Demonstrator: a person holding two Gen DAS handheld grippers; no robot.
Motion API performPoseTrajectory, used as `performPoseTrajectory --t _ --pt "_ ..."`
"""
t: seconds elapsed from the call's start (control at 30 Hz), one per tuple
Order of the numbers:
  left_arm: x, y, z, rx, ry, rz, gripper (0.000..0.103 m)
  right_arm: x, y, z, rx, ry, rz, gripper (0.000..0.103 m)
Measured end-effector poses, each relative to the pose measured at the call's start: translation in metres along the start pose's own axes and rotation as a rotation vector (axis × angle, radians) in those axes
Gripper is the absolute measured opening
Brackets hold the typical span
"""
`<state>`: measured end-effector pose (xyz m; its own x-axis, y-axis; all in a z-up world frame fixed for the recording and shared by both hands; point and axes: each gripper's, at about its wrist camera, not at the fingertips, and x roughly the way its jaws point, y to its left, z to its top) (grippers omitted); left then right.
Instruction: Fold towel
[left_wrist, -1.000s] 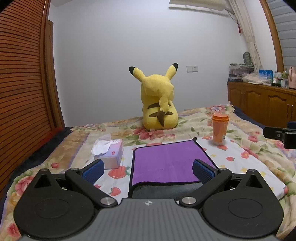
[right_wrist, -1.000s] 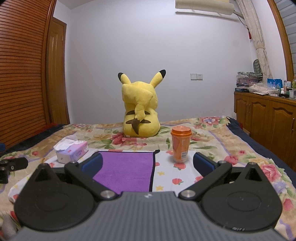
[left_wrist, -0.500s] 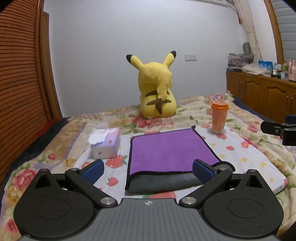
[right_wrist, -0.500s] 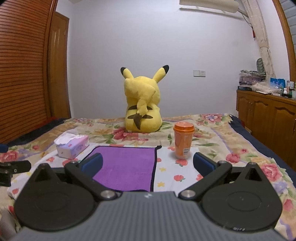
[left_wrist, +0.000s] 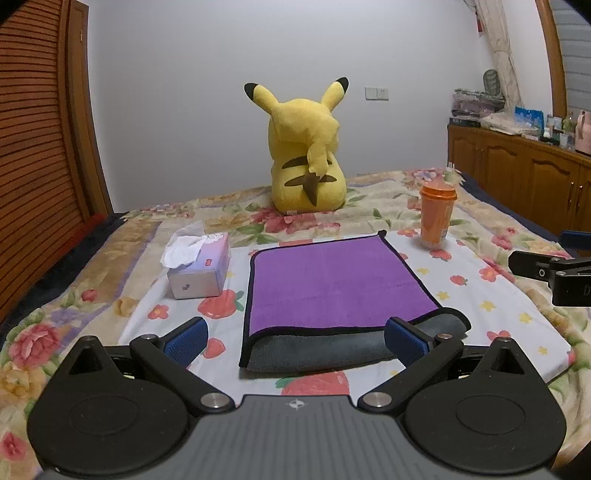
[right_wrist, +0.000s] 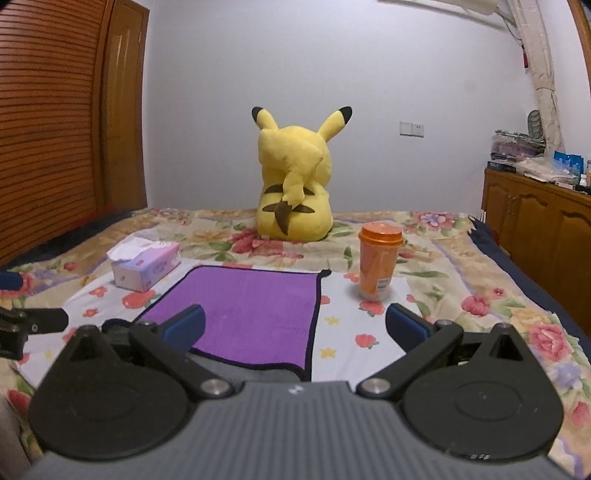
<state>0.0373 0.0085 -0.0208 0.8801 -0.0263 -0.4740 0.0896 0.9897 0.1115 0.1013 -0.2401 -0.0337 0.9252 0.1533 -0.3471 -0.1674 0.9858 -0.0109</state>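
The left gripper (left_wrist: 295, 341) stood with jaws spread wide and empty, the right gripper (right_wrist: 293, 326) likewise. The purple towel (left_wrist: 340, 284) lay flat on the floral bedspread (left_wrist: 491, 306) straight ahead of the left one, mid-frame, its grey underside showing along the near edge between the pads (long axis seemingly running away toward the plush). In the right view it sat left of centre, so the left gripper looked better lined up. The tissue box (left_wrist: 199, 267) held tissues; the orange cup (left_wrist: 437, 216) was lidded.
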Motion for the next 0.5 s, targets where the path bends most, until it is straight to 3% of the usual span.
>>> performPoseTrajectory --t 0.5 --pt "0.034 0.007 0.004 0.018 0.073 -0.025 0.102 0.034 0.007 0.001 -0.057 0.084 0.019 0.103"
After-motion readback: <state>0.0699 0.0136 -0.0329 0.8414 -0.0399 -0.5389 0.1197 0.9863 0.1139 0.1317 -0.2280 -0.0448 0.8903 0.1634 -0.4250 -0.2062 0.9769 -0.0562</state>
